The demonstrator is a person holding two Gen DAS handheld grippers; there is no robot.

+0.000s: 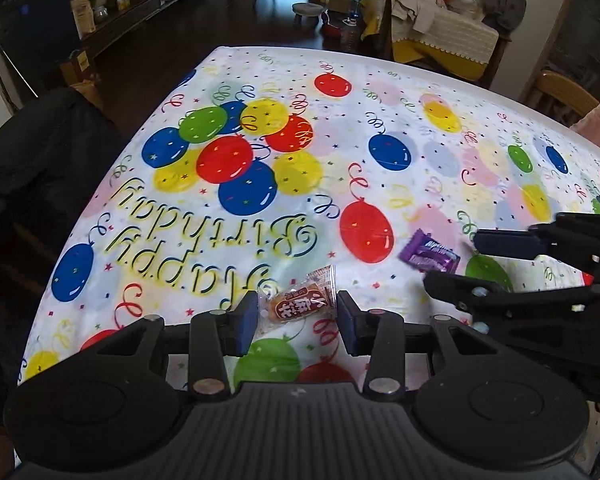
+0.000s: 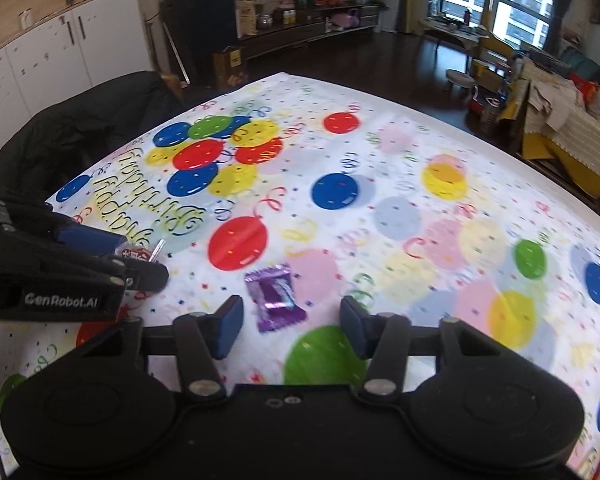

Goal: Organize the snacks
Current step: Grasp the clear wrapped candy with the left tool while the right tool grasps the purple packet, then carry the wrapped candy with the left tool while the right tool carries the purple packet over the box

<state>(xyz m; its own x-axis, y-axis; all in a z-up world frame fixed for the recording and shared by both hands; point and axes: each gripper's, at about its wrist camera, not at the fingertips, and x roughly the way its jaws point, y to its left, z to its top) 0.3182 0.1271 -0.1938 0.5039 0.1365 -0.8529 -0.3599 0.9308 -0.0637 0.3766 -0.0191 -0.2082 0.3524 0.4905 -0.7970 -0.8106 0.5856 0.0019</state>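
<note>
Tablecloth (image 2: 380, 168) bears purple candy (image 2: 275, 297) between right gripper (image 2: 291, 327) fingers.

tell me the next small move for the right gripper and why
Probably close the right gripper on the purple candy. The candy lies flat on the tablecloth between its fingers, and gaps show on both sides, so the pads do not press it yet. The left gripper already pinches the orange snack.

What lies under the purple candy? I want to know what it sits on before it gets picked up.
The purple candy lies on the balloon tablecloth, on a white confetti patch by a green balloon print. The right gripper straddles it, not pressing. The cloth directly beneath is covered.
</note>
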